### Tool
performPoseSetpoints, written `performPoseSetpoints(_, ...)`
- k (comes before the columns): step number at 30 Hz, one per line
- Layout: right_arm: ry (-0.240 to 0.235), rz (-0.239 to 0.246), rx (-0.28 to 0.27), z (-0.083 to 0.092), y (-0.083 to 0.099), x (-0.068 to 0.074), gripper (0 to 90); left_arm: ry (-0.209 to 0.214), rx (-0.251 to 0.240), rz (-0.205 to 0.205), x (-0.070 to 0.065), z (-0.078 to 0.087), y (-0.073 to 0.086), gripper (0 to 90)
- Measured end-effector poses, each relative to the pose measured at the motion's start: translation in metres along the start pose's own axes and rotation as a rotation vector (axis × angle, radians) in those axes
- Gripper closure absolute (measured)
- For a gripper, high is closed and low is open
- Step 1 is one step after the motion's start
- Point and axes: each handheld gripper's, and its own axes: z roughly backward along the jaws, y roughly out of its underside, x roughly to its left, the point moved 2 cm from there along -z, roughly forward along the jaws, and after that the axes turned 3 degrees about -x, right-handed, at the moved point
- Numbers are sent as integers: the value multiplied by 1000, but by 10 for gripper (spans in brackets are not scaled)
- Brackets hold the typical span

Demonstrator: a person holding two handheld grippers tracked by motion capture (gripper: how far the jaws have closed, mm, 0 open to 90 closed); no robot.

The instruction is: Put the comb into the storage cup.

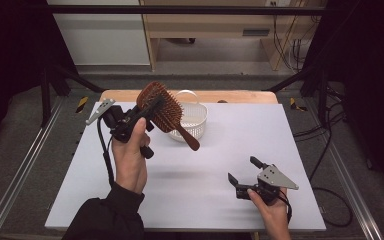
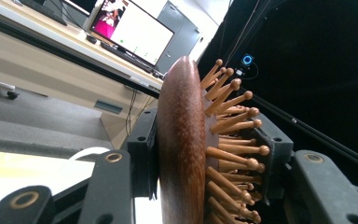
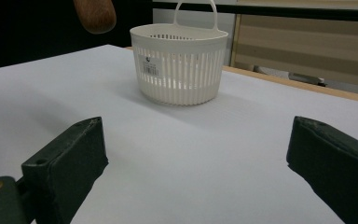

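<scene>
Right gripper (image 1: 241,173): nearest the person, low over the white table surface (image 1: 240,145) at its right side, jaws spread wide with nothing between them (the right gripper view looks along bare tabletop between the two pads). It appears parked out of the way, perhaps ready to steady something.

Left gripper (image 1: 147,111): raised above the table's left half, jaws closed on the head of the wooden hairbrush (image 1: 159,106). The left gripper view shows one pad flat against the smooth back and the other pressed in among the bristles (image 2: 233,135), a hold that likely keeps the rounded head from twisting.

Hairbrush position: held in the air, head up and to the left, handle (image 1: 187,136) slanting down toward the right, its tip hanging in front of the basket. Held by the head, the handle is left free to lead downward.

Basket (image 3: 179,63): farther back near the middle of the table's far edge, a white slotted tub standing upright with its loop handle up, apparently empty, mouth open (a plausible destination for the brush, judging from how close it is carried).

Beyond: the wooden table edge (image 1: 240,96), then floor and cabinets.
</scene>
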Motion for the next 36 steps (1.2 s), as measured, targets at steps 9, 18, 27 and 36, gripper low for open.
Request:
performPoseSetpoints(9, 7, -7, -11, 1, -1, -2, 53, -11, -29, -7, -3, -11, -11, 513)
performPoseSetpoints(18, 10, -10, -16, 1, -1, -3, 53, -21, -44, -11, -2, -29, -21, 513)
performPoseSetpoints(27, 6, -13, -14, 0, 0, -3, 53, -37, -63, -14, 5, -35, -28, 514)
performPoseSetpoints(36, 2, -7, -10, -1, 1, -1, 53, -56, -51, -32, 17, -54, -30, 515)
